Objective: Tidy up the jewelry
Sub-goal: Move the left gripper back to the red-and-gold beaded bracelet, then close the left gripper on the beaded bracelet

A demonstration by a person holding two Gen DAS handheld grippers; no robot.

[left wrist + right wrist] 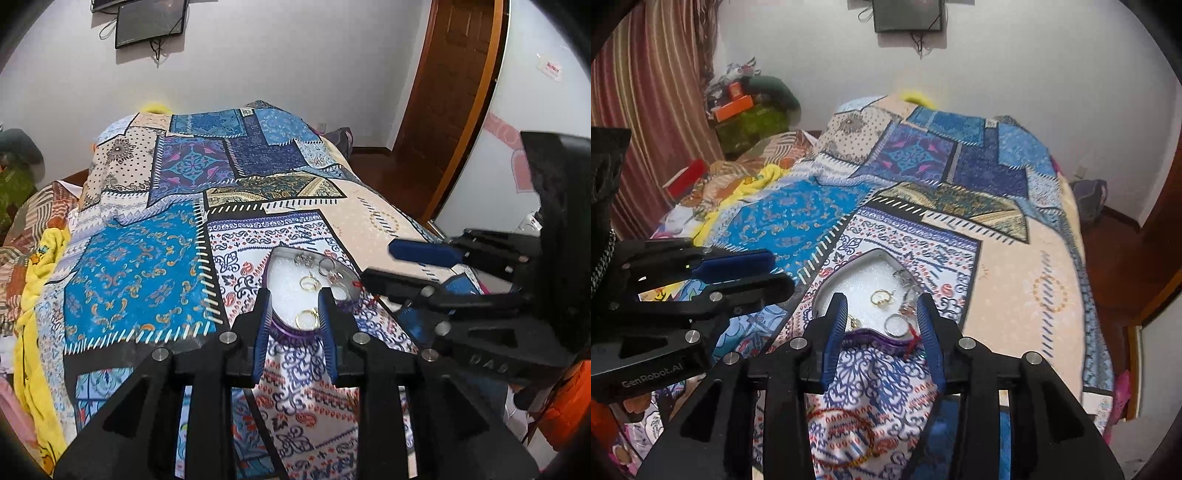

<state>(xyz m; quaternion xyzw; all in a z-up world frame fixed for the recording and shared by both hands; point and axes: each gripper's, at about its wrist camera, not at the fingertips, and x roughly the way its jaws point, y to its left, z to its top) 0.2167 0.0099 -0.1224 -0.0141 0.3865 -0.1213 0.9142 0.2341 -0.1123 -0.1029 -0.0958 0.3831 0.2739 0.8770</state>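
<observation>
Up close, two black handheld grippers with blue finger pads, both over a patchwork bedspread (147, 258). Left gripper (295, 325) with jaws parted and nothing between them, hanging just above the near rim of a heart-shaped jewelry tray (280, 273). Right gripper (882, 336) likewise spread and empty, poised over the same tray's near purple edge, a red thread (913, 341) trailing off that edge beside its right finger. Inside the tray, on a white sparkly lining: gold hoop earrings (307, 318) nearest the left gripper, another gold pair (309, 283) in the middle, a silver ring (896, 325) close to the right gripper, and smaller silver pieces toward the far side, too small to identify. Nearer the camera, under the right gripper, a red string bracelet (846, 435) lying on the bedspread outside the tray. Beyond, a yellow blanket (33, 295) along the bed's left side, a wall-mounted dark screen (908, 14), and a brown wooden door (454, 92) to the right.
</observation>
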